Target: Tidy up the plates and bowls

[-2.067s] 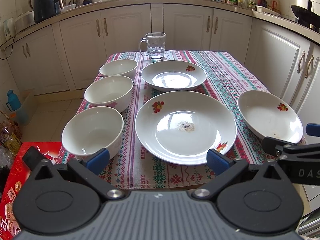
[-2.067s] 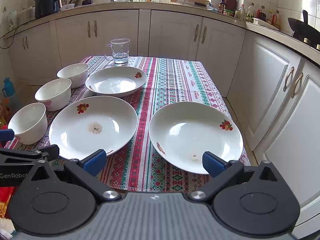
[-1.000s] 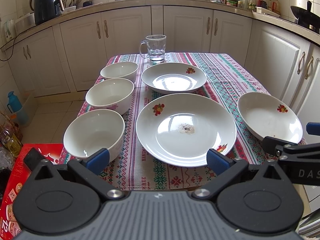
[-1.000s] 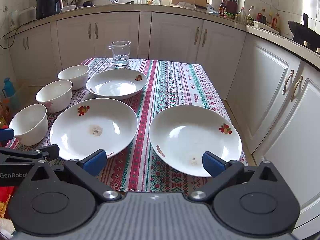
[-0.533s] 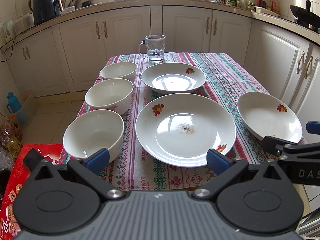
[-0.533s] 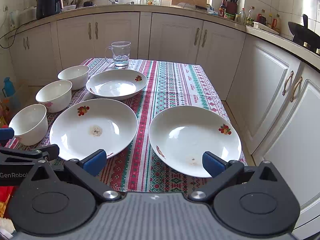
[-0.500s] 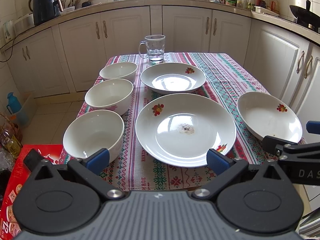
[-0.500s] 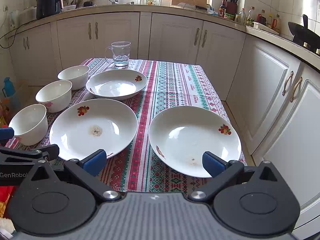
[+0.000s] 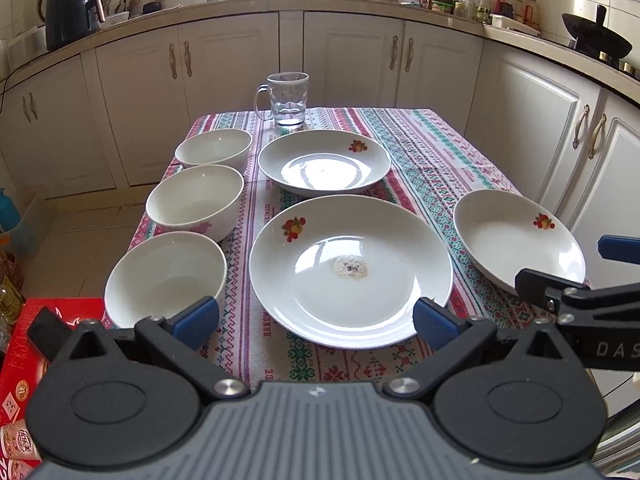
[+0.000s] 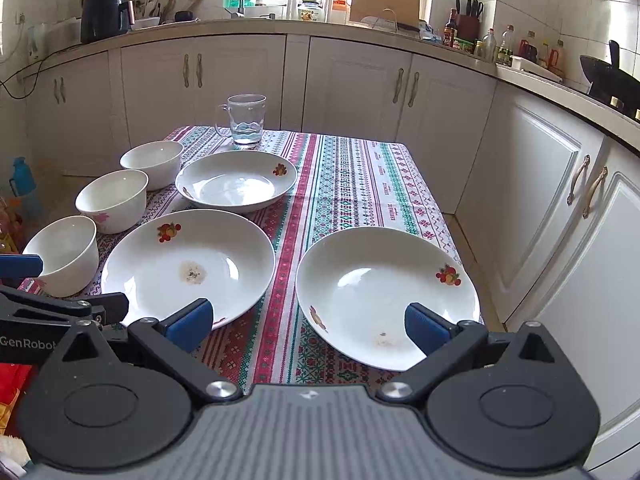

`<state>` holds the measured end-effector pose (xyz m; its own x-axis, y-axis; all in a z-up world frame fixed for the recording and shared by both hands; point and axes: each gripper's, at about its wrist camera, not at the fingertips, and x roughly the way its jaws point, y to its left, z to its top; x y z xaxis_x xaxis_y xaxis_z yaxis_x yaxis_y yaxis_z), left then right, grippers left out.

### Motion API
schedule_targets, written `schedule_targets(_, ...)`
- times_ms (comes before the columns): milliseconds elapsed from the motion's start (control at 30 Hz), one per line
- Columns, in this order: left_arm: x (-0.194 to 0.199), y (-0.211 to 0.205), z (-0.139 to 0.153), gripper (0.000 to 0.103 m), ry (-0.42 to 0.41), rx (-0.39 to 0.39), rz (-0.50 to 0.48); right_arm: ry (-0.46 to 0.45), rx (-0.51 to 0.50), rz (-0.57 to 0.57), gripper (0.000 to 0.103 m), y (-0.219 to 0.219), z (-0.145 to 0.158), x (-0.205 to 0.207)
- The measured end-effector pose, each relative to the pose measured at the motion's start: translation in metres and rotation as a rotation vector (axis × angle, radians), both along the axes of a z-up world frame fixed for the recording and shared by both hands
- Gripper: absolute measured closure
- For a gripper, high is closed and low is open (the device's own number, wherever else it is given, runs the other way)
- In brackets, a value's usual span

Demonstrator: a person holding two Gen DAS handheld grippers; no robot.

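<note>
Three white bowls stand in a row on the left of the table: near bowl (image 9: 166, 276), middle bowl (image 9: 196, 200), far bowl (image 9: 214, 152). A large plate (image 9: 350, 270) with a fruit print and a food stain lies in the middle, a smaller deep plate (image 9: 324, 166) behind it, and a third plate (image 9: 516, 240) at the right edge, also in the right wrist view (image 10: 386, 294). My left gripper (image 9: 316, 320) is open and empty in front of the large plate. My right gripper (image 10: 308, 322) is open and empty before the right plate.
A glass mug (image 9: 288, 98) with a little water stands at the table's far end. The patterned tablecloth (image 10: 352, 184) covers the table. White cabinets (image 10: 540, 200) close in on the right. A red box (image 9: 20, 340) lies on the floor at the left.
Both grippers have drifted slightly, so the table sits a little lower in view than two seconds ago. Nothing on the table has moved.
</note>
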<state>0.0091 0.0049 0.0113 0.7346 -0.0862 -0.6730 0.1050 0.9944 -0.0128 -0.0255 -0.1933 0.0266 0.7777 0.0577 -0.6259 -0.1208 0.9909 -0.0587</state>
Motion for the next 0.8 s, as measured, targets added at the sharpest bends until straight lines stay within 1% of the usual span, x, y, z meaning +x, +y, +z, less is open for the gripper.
schedule_targets(133,0.010,-0.001,0.007,0.001,-0.015,-0.005,-0.029,-0.039,-0.018,0.018,0.000,-0.007,0.003,0.000)
schedule_targets(300,0.020,-0.011,0.013,0.001,-0.061,0.047,-0.078,-0.102,-0.052,0.046,0.000,-0.020,0.006,-0.001)
schedule_targets(367,0.026,-0.014,0.015,0.001,-0.070,0.055,-0.094,-0.114,-0.060,0.055,0.000,-0.028,0.006,-0.001)
schedule_targets(500,0.037,-0.020,0.017,0.001,-0.108,0.025,-0.121,-0.105,-0.054,0.070,0.000,-0.048,0.002,0.004)
schedule_targets(567,0.044,-0.025,0.017,0.001,-0.086,0.029,-0.155,-0.095,-0.053,0.069,0.000,-0.058,-0.001,0.006)
schedule_targets(633,0.052,-0.034,0.017,0.001,-0.058,0.034,-0.227,-0.084,-0.050,0.065,0.000,-0.068,-0.007,0.008)
schedule_targets(800,0.073,-0.053,0.013,0.001,0.006,-0.025,-0.315,-0.042,-0.019,0.049,0.000,-0.093,-0.024,0.012)
